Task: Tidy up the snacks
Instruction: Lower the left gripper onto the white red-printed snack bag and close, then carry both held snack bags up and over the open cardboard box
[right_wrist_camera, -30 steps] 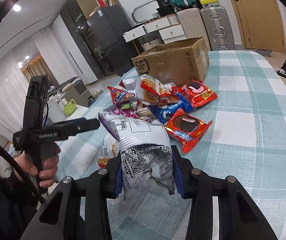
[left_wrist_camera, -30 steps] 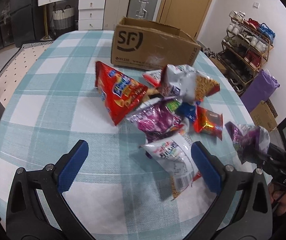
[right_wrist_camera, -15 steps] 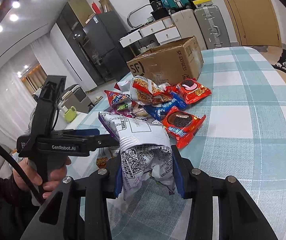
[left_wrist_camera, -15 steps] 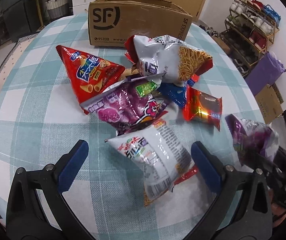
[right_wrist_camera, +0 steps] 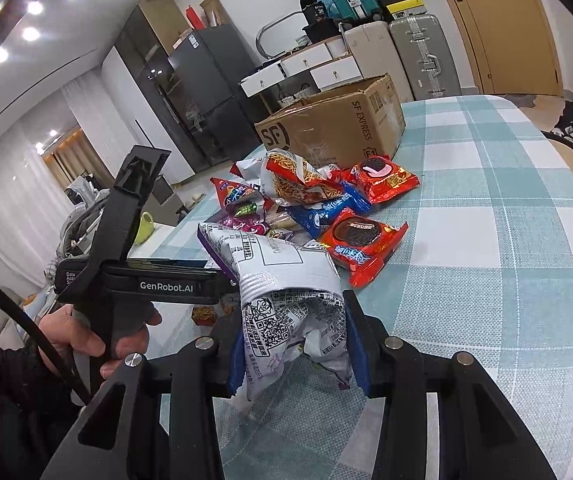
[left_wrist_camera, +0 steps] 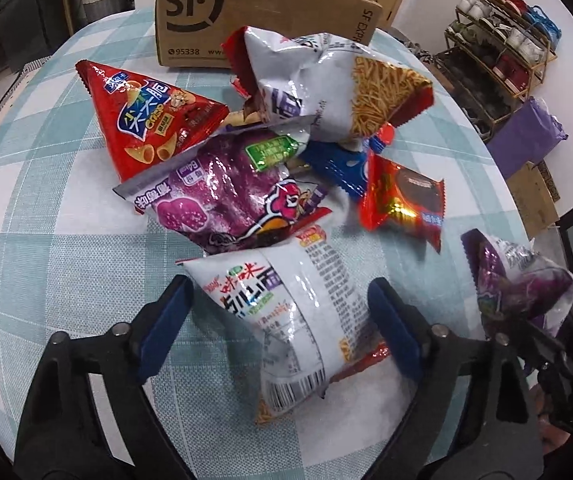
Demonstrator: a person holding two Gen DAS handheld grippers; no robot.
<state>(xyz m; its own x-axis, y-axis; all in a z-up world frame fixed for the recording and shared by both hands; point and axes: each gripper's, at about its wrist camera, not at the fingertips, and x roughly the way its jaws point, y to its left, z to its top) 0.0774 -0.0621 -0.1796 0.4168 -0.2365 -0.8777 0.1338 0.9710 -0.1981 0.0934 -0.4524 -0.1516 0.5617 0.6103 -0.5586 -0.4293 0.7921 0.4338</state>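
Several snack bags lie in a heap on the checked tablecloth (left_wrist_camera: 46, 272). Nearest me is a white noodle-snack bag (left_wrist_camera: 298, 280), which sits between the blue pads of my left gripper (left_wrist_camera: 280, 312). The jaws are closing and the pads are beside the bag without visibly squeezing it. Behind it lie a purple bag (left_wrist_camera: 230, 196), a red triangular crisp bag (left_wrist_camera: 146, 120), a white bag of sticks (left_wrist_camera: 326, 84) and a red cookie pack (left_wrist_camera: 402, 200). My right gripper (right_wrist_camera: 294, 344) is shut on a crumpled white and purple bag (right_wrist_camera: 278, 264), held above the table at the right of the left wrist view.
An open cardboard box (left_wrist_camera: 262, 12) marked SF stands behind the heap (right_wrist_camera: 338, 128). A hand (right_wrist_camera: 82, 336) holds the left gripper's handle. Beyond the table's right edge are a shoe rack (left_wrist_camera: 502, 52) and a purple sack (left_wrist_camera: 526, 140). Bare cloth (right_wrist_camera: 506, 240) stretches to the right.
My left gripper has come down and forward over the heap, and its jaws have narrowed around the white noodle-snack bag. The right gripper keeps its bag and has hardly moved.
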